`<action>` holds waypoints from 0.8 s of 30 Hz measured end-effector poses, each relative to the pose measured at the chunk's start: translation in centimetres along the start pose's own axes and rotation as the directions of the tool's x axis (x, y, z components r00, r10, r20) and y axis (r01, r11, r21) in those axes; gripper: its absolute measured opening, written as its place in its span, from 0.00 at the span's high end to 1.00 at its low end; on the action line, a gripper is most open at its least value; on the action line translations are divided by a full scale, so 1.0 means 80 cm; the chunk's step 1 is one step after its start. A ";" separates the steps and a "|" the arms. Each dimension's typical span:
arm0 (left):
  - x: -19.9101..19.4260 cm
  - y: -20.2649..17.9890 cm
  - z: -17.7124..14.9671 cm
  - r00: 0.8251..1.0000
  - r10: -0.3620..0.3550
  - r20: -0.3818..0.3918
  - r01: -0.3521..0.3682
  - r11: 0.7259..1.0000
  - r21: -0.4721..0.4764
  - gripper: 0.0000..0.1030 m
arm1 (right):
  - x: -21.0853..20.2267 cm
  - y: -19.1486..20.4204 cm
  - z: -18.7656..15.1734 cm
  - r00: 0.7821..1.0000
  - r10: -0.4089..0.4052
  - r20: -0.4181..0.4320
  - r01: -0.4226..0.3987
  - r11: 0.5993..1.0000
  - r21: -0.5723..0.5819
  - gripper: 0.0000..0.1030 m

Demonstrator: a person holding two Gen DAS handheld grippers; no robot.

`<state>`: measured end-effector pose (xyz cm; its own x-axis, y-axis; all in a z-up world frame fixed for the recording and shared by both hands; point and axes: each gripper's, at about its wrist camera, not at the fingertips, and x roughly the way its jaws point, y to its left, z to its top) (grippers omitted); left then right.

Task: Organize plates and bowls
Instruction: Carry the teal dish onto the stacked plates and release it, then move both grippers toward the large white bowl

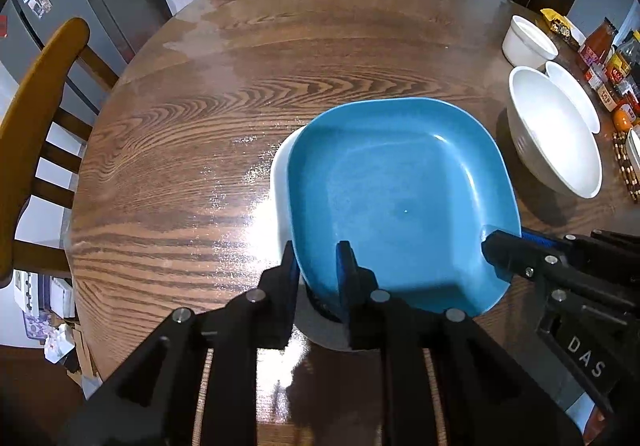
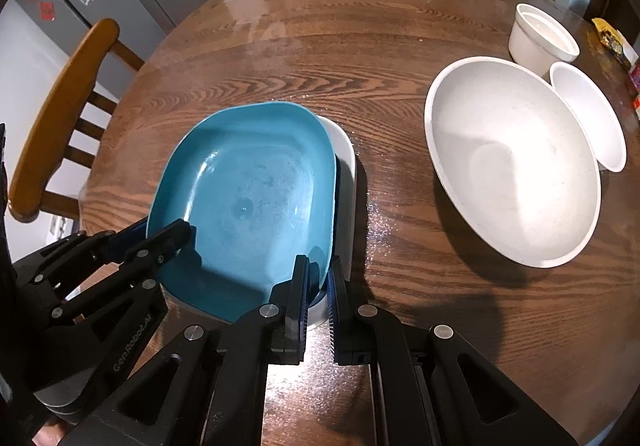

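White plate (image 2: 347,165) mostly hidden under blue plate (image 2: 248,197); bottle labels (image 1: 616,75) unreadable.

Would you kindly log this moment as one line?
stage: stacking | left gripper: shut on blue plate | right gripper: shut on blue plate | beneath: white plate | beside: large white bowl

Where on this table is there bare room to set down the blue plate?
The widest bare wood runs from the blue plate and the white dish under it to the far and left edges, by the chairs. A narrower strip separates the plate from the large white bowl. The right side is crowded: bowls, then condiment bottles.
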<state>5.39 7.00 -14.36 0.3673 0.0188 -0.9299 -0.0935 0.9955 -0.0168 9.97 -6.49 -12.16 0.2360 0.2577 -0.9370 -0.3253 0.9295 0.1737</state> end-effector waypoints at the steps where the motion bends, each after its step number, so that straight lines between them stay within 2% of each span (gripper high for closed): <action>1: -0.001 -0.001 0.000 1.000 0.002 0.002 -0.002 1.000 0.000 0.79 | -0.002 0.001 0.000 1.000 0.002 0.006 -0.002 1.000 -0.001 0.92; 8: -0.024 -0.007 0.000 0.998 0.017 0.061 -0.018 1.000 0.016 0.56 | -0.019 0.011 0.000 0.999 -0.002 0.054 0.003 1.000 -0.018 0.92; 12: -0.039 -0.008 0.001 0.996 0.016 0.092 -0.018 1.000 0.017 0.53 | -0.031 0.013 -0.002 0.996 -0.013 0.086 0.015 1.000 -0.025 0.92; 19: -0.056 -0.008 0.003 0.992 0.005 0.129 -0.007 1.000 0.013 0.37 | -0.051 0.006 -0.008 0.992 -0.023 0.126 0.024 1.000 -0.003 0.92; 24: -0.063 -0.011 0.006 0.990 -0.024 0.139 0.021 1.000 0.020 0.35 | -0.074 -0.015 -0.016 0.986 -0.029 0.162 0.022 0.999 0.046 0.91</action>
<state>4.04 6.05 -9.47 0.4947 0.0081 -0.8691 -0.0672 0.9973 -0.0289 7.75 -9.46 -7.19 0.3908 0.2699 -0.8800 -0.2779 0.9460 0.1668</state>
